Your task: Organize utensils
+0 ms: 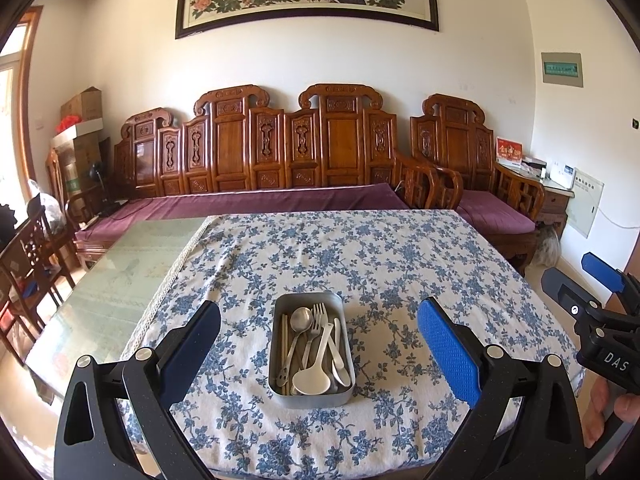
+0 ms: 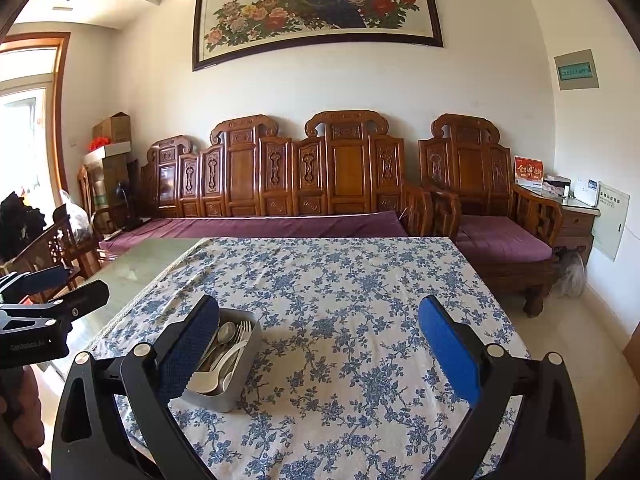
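Left wrist view. My left tool (image 1: pixel 319 350) stood wide apart, holding nothing, raised above the surface (image 1: pixel 400 264) with its blue-flowered cloth. Item: one metal tin (image 1: pixel 280 360), rectangular, resting on the cloth straight ahead between my two fingers. Contents, counted as far as they showed: one metal spoon (image 1: pixel 301 319), bowl toward the far end; one metal fork (image 1: pixel 319 314); one large white spoon (image 1: pixel 311 380), bowl toward the near end; one smaller white spoon (image 1: pixel 341 374) along the right wall; one pair of pale chopsticks (image 1: pixel 285 344) along the left wall. A further metal handle with slotted end lay among them; I could not tell whose it was. My right tool (image 1: pixel 592 296) entered at the right edge; whether it was parted or closed could not be read from here.

Right wrist view. My right tool (image 2: pixel 319 350) was likewise spread wide and empty, over bare cloth. The tin (image 2: pixel 236 392) sat at lower left, partly hidden behind my left-hand finger; spoons and fork tines showed, not countable separately. The left tool (image 2: pixel 60 280) showed at the left edge.

Progress, as I judged it: every utensil visible already lay inside the tin, none loose on the cloth. Either the gathering was complete or sorting out of the tin had not begun; the pieces lay crossed and mixed.
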Demonstrator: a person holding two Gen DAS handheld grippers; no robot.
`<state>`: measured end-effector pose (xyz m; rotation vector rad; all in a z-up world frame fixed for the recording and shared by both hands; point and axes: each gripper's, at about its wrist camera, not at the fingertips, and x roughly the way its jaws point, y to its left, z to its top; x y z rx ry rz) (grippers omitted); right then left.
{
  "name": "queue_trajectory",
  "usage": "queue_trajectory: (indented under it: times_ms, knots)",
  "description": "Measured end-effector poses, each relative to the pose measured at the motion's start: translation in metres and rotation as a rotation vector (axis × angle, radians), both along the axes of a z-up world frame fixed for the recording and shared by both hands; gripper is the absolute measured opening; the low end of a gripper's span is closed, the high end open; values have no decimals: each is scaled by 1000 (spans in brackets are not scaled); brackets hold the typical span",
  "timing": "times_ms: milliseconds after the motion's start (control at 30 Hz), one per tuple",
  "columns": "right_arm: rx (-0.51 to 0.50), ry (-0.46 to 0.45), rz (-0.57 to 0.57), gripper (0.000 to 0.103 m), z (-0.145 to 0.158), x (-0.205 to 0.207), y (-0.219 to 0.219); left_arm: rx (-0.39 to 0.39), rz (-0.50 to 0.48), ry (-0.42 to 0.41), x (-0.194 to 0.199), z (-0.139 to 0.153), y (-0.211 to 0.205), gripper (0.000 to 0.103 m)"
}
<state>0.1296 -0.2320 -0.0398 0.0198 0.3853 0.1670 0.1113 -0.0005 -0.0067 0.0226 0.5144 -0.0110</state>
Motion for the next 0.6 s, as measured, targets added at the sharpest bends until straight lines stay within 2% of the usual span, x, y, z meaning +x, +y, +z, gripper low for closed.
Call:
queue_trajectory:
  times_ms: [600]
  knots:
    - [1, 0, -1, 100, -1, 0, -1, -3, 1, 0, -1, 1, 0, 95]
